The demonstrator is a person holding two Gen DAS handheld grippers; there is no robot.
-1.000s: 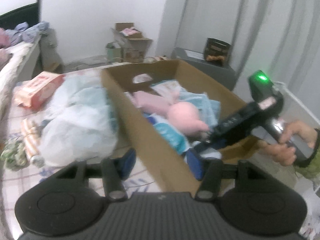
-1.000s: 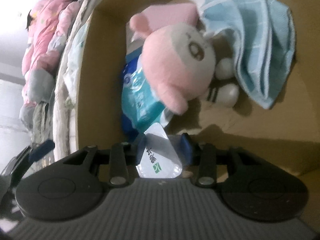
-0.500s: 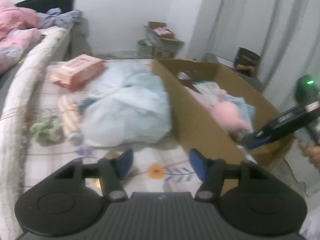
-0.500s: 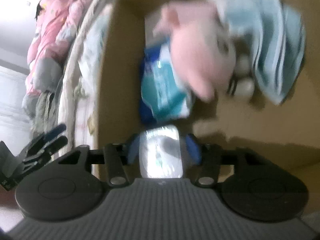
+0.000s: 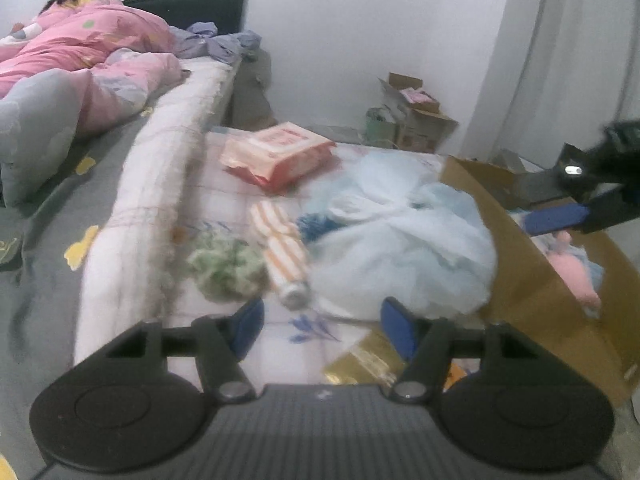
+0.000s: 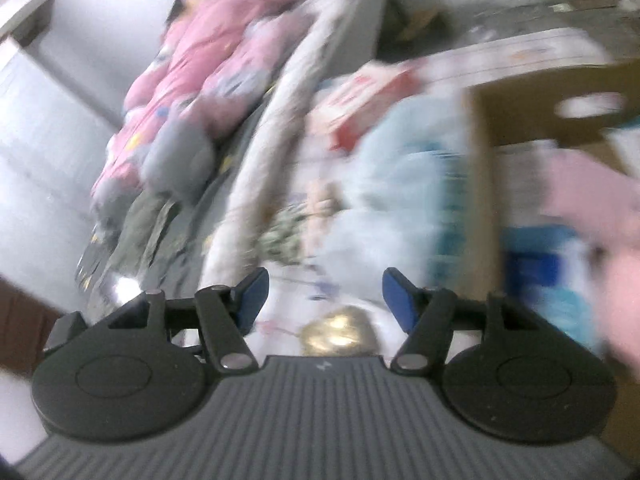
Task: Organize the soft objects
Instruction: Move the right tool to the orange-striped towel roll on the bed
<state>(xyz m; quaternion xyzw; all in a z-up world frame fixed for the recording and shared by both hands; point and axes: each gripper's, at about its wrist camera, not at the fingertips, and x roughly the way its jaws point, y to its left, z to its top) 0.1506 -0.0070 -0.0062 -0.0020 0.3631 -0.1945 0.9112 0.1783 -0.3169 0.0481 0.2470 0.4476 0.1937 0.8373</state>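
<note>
Right now both grippers are empty. The left gripper (image 5: 322, 326) has its jaws about half open with nothing between them, hanging over the flowered sheet just short of the loose pile; its jaws have just been opening a little. The right gripper (image 6: 325, 300) has also just been opening its jaws, which stand about halfway apart with nothing between the pads, though its view is badly smeared.

Taking the cardboard box (image 5: 532, 280) as the landmark: a pink plush toy (image 5: 576, 274) already lies inside it. Pressed against the box's left wall is a big pale blue plastic bag (image 5: 404, 248), stuffed and puffy. Left of that bag lies a rolled orange-striped towel (image 5: 282, 248), and left again a fuzzy green bundle (image 5: 224, 266). Farther back from the box sits a pink wipes pack (image 5: 278, 152). A gold packet (image 5: 360, 362) lies under the left jaws, near the box's near corner.

I'd judge the striped roll the easiest pick: light, soft, and firm enough to pinch across its middle. The green bundle should squash and want a deep bite. The bag looks slippery and too bulky for one gripper; bunching a fold near its top seems best. The wipes pack looks heavier and slick, so take it across its narrow side.
</note>
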